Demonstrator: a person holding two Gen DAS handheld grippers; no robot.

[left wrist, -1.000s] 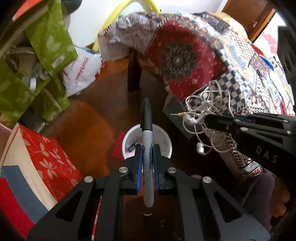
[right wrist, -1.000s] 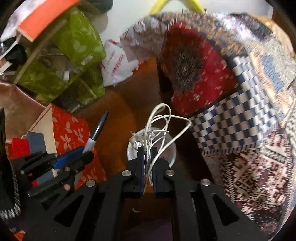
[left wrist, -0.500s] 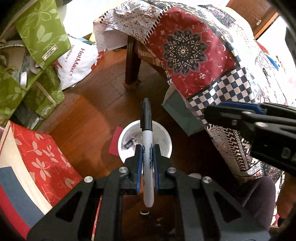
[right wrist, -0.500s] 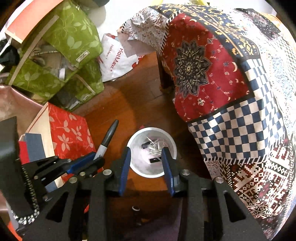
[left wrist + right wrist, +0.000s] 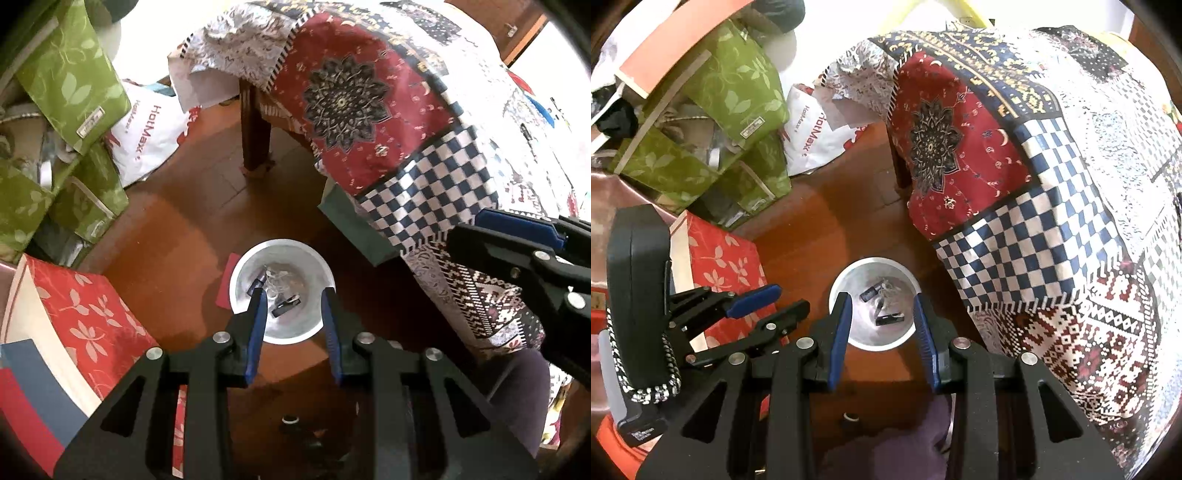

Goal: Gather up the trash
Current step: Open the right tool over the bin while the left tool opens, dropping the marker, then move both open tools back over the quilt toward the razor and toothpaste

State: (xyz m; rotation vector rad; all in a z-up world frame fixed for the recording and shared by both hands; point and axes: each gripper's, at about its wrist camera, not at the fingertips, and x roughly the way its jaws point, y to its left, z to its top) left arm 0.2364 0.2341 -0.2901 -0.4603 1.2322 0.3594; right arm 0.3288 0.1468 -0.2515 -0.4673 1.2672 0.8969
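Looking down at the brown wooden floor (image 5: 177, 236), I see a small white bin (image 5: 282, 290) standing just beside the worktop with the patchwork cloth (image 5: 388, 122) hanging over it. Inside the bin lie a dark marker pen (image 5: 286, 306), a tangle of white earphones (image 5: 277, 282) and another small dark bit I cannot make out.

The left hand-held gripper (image 5: 293, 317) hangs right above the bin, pointing down at it. Its jaws are opening and nothing is between them. The pen sits in the bin below, seen through the gap.

The right hand-held gripper (image 5: 882, 325) is also over the bin, partly open and holding nothing. It is close to the left one, side by side.

Green leafy bags (image 5: 731, 96) and a red flowery box (image 5: 85, 314) sit on the floor nearby, apart from the bin.
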